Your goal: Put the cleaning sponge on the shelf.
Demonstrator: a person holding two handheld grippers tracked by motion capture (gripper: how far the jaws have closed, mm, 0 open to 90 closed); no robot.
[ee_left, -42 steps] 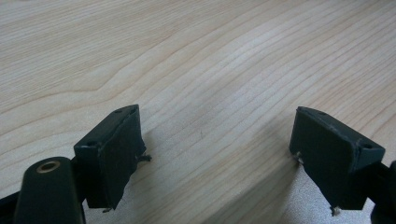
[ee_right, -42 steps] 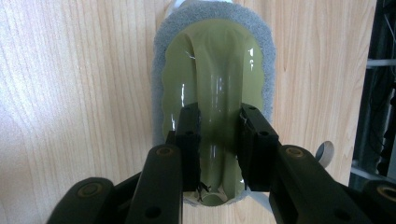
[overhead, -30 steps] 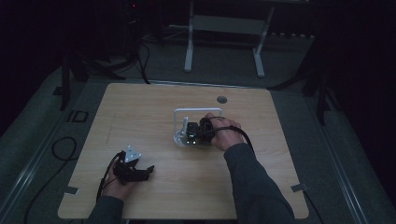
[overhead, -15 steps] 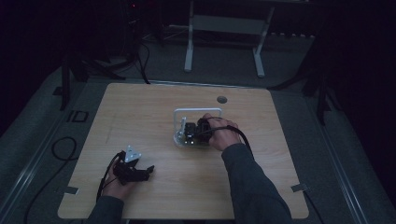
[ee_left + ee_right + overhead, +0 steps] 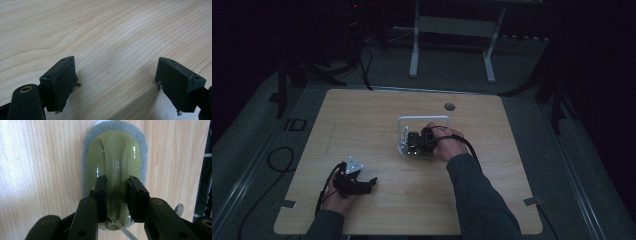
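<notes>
Left gripper (image 5: 371, 181) rests idle at the lower left of the high view, jaws spread wide over bare table (image 5: 112, 32) with nothing between them. Right gripper (image 5: 117, 185) has its jaws clamped on the raised green handle of a scrubbing brush (image 5: 113, 152), centre of the right gripper view. Grasp judged complete; the brush sits beside a white rack (image 5: 424, 120) mid-table, and any lifting or scrubbing remains.

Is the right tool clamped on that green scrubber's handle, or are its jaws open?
Clamped. In the right gripper view the right tool has both pads against the raised ridge of the green scrubber, which lies flat on the table.
</notes>
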